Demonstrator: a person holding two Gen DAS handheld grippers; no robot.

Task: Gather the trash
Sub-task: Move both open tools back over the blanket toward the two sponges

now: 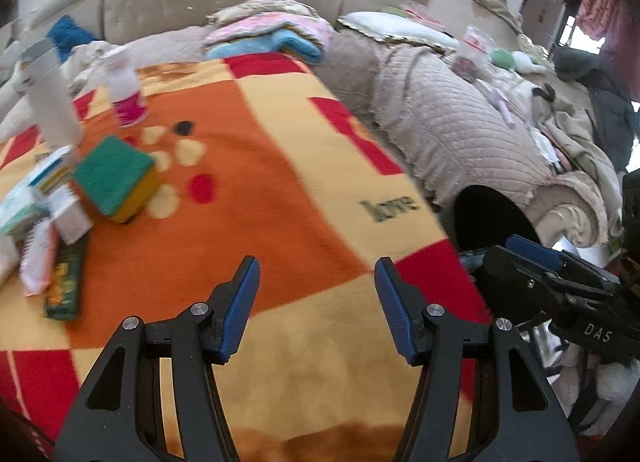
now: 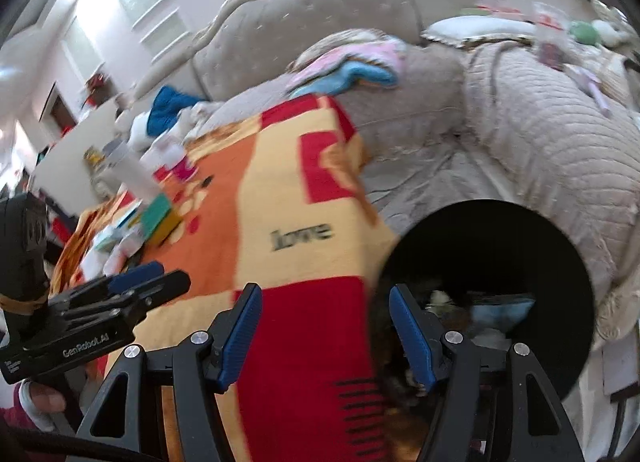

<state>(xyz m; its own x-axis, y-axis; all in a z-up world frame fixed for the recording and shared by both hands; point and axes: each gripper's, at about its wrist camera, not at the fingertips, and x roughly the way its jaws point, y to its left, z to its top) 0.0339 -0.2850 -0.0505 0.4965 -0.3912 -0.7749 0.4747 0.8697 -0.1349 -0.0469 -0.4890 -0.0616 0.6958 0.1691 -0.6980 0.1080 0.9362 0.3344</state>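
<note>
Both grippers stood empty, jaws apart with nothing between the blue pads. The left gripper (image 1: 317, 304) hung over the orange-and-red blanket (image 1: 280, 165), angled down at it. The right gripper (image 2: 326, 334) sat beside it, straddling the blanket's edge and the black bin (image 2: 552, 262), with its right pad over the bin's mouth. The bin stood just off the blanket's right edge, against the quilted sofa cover (image 1: 452, 129), and something lay inside it already, though blur hid what.

The trash waited well off to the left: a heap of small cartons (image 1: 60, 197) and flat wrappers (image 1: 66, 282), a green-and-yellow sponge (image 1: 118, 177) touching the cartons, a pink-labelled bottle (image 1: 126, 91) and a tall white tube (image 1: 52, 101) behind. All looked light. The wrappers would likely be limp and slick, best pinched across a short edge; cartons crush, so grip their narrow sides gently. The sponge should give and hold well. The standing bottle and tube could tip, so clamp low around the body.
</note>
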